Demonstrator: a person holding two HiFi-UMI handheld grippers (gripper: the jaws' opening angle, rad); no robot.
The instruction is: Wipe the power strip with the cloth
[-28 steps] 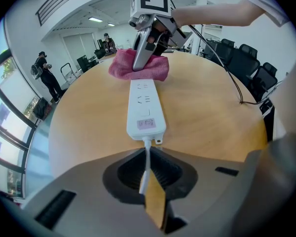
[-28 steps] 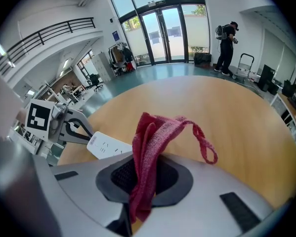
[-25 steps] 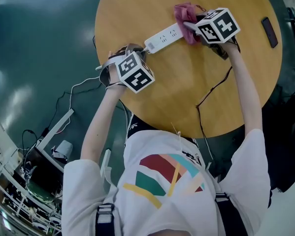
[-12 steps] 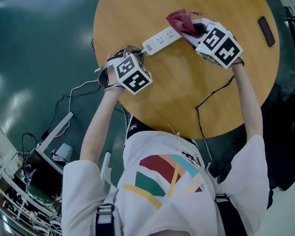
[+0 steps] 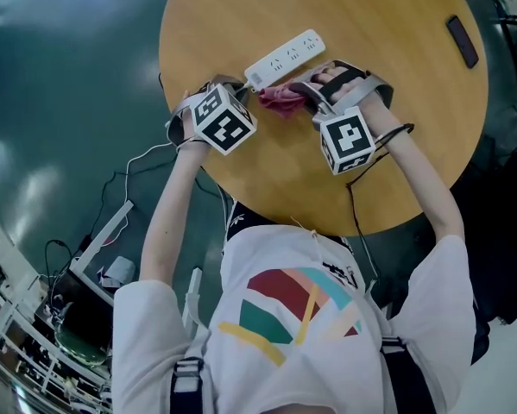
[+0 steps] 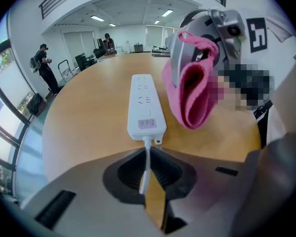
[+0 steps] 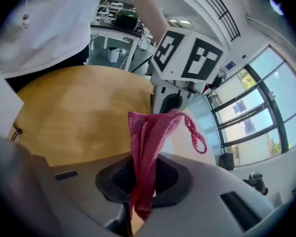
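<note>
The white power strip [image 5: 284, 59] lies on the round wooden table [image 5: 396, 76], and in the left gripper view the strip [image 6: 147, 107] runs straight away from me. My left gripper [image 5: 245, 86] is shut on the strip's white cord [image 6: 147, 169] just behind its near end. The pink cloth [image 5: 280, 99] hangs pinched in my shut right gripper [image 5: 303, 100], just off the strip's near side by the cord end. In the right gripper view the cloth [image 7: 148, 142] stands up from between the jaws, its loop at the top, with the left gripper's marker cube [image 7: 187, 53] behind it.
A black phone [image 5: 463, 41] lies near the table's far right edge. A black cable [image 5: 362, 171] trails from the right gripper over the near edge. White cables [image 5: 129, 158] lie on the floor at left. People [image 6: 45, 65] stand far off in the room.
My right gripper has rolled over and swept the cloth from the strip's far end back along it to the cord end. The left gripper has kept still on the cord.
</note>
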